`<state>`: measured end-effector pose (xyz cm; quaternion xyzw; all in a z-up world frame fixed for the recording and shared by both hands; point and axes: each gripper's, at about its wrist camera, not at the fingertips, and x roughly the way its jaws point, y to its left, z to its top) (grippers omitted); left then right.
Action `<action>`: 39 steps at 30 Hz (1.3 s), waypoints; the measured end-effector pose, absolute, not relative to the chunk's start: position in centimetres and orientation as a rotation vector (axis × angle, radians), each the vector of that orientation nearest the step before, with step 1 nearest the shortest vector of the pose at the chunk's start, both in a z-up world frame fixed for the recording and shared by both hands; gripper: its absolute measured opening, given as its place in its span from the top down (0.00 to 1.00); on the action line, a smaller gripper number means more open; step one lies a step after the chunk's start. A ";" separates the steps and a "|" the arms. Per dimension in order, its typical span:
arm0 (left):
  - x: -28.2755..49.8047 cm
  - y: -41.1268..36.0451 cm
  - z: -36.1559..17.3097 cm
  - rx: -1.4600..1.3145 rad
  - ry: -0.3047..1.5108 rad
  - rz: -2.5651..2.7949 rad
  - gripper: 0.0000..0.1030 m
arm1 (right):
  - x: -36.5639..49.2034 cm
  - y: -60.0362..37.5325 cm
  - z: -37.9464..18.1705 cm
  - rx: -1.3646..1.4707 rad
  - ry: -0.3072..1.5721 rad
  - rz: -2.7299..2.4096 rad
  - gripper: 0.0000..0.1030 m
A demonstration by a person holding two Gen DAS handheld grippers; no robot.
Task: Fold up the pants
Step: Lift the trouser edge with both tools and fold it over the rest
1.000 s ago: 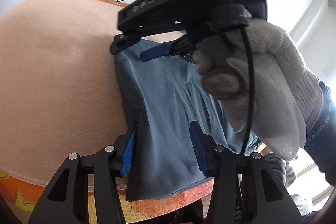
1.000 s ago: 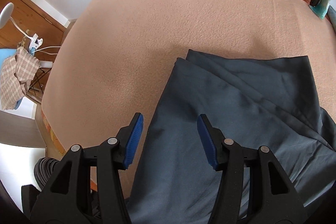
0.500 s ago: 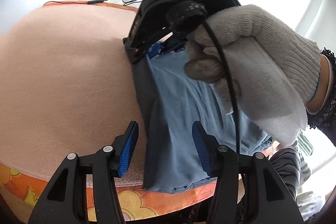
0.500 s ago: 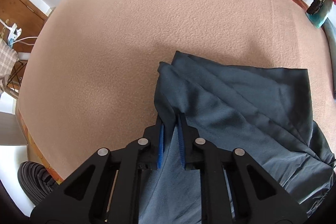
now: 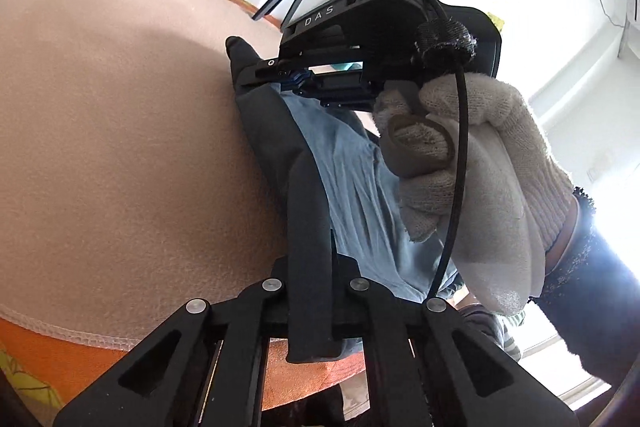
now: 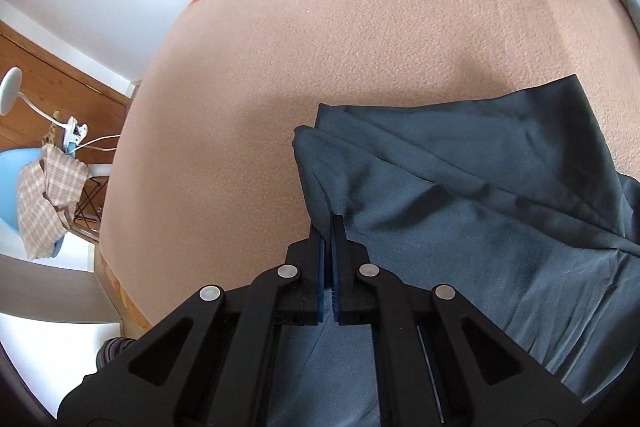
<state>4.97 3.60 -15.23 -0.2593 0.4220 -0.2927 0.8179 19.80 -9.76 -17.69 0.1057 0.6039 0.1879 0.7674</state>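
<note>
The dark blue-grey pants (image 6: 480,195) lie on the bench (image 6: 340,39), covered in a peach blanket. The right hand-held gripper (image 6: 329,227), marked "DAS" on its housing in the left wrist view, is clamped on a fold of them. The left hand-held gripper (image 5: 310,267) pinches their near edge.

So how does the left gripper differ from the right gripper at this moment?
The left gripper holds the pants near the table's front edge; the right gripper holds them further in, over the beige cover. The left grips a hanging fold, the right a raised edge. Both are shut on fabric.
</note>
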 end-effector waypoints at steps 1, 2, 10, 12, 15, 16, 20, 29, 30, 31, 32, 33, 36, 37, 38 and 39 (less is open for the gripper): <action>4.9 4.1 -15.0 -0.555 0.890 -0.623 0.97 | 20.0 -9.6 -17.2 0.232 1.304 0.415 0.97; 4.8 4.6 -14.9 -0.557 0.884 -0.621 0.97 | 20.0 -9.3 -16.8 0.231 1.295 0.421 0.97; 2.5 8.8 -15.5 -0.618 0.861 -0.546 0.97 | 20.1 -5.0 -15.6 0.222 1.267 0.460 0.97; 2.0 9.7 -14.9 -0.614 0.837 -0.523 0.97 | 20.3 -3.6 -15.1 0.228 1.261 0.480 0.97; 1.0 11.0 -13.5 -0.585 0.795 -0.478 0.97 | 20.5 -1.1 -14.3 0.233 1.247 0.514 0.97; 0.3 11.6 -13.3 -0.572 0.781 -0.462 0.97 | 20.5 -0.3 -14.0 0.229 1.242 0.528 0.97; -1.2 13.0 -12.3 -0.544 0.752 -0.405 0.97 | 20.4 3.4 -13.2 0.202 1.226 0.581 0.97; -2.6 10.7 -10.5 -0.496 0.748 -0.429 0.97 | 20.1 4.1 -13.2 0.186 1.236 0.614 0.97; -2.8 10.0 -10.1 -0.487 0.743 -0.444 0.97 | 20.1 3.7 -12.8 0.192 1.229 0.617 0.97; -1.9 9.2 -9.7 -0.479 0.737 -0.456 0.97 | 20.0 3.1 -12.3 0.198 1.220 0.620 0.97; -1.8 8.5 -9.2 -0.468 0.732 -0.472 0.97 | 19.9 2.6 -11.8 0.204 1.211 0.623 0.97; -1.9 7.6 -8.6 -0.453 0.725 -0.488 0.97 | 19.8 2.0 -11.2 0.211 1.201 0.626 0.97; -1.7 5.4 -7.6 -0.422 0.707 -0.533 0.97 | 19.5 -0.3 -9.6 0.240 1.169 0.638 0.97; -1.7 4.6 -7.3 -0.414 0.705 -0.551 0.97 | 19.4 -1.2 -9.2 0.256 1.160 0.643 0.97; -1.8 3.7 -7.0 -0.406 0.705 -0.568 0.97 | 19.3 -2.0 -8.7 0.269 1.151 0.646 0.97; -1.8 3.1 -6.9 -0.400 0.704 -0.583 0.97 | 19.2 -3.0 -8.3 0.281 1.141 0.645 0.97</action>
